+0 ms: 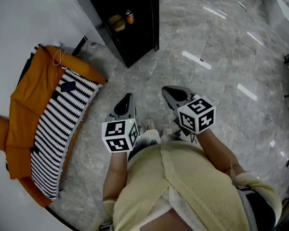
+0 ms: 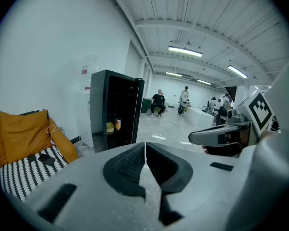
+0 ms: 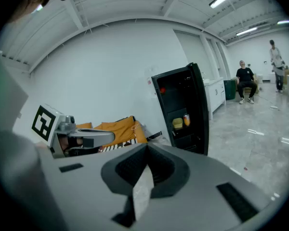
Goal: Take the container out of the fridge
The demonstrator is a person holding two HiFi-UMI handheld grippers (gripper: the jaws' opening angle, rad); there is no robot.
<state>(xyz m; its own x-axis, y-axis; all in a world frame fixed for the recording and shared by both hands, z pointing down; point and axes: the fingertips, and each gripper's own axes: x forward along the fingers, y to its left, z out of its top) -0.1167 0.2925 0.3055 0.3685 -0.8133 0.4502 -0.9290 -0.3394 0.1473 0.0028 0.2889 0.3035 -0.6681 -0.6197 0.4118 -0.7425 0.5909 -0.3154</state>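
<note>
The black fridge (image 1: 130,23) stands open at the top of the head view. On a shelf inside sits a yellow container (image 1: 116,22) with an orange can (image 1: 129,17) beside it. The left gripper view shows the same container (image 2: 110,127) far ahead, and so does the right gripper view (image 3: 177,123). My left gripper (image 1: 127,97) and right gripper (image 1: 169,91) are held side by side over the floor, well short of the fridge. Both are shut with nothing between the jaws. Each gripper points roughly towards the fridge.
An orange cushion seat with a black-and-white striped blanket (image 1: 53,129) lies against the white wall at the left. Grey marble floor (image 1: 216,42) stretches to the right. A person sits far back in the room (image 2: 158,102), with others beyond.
</note>
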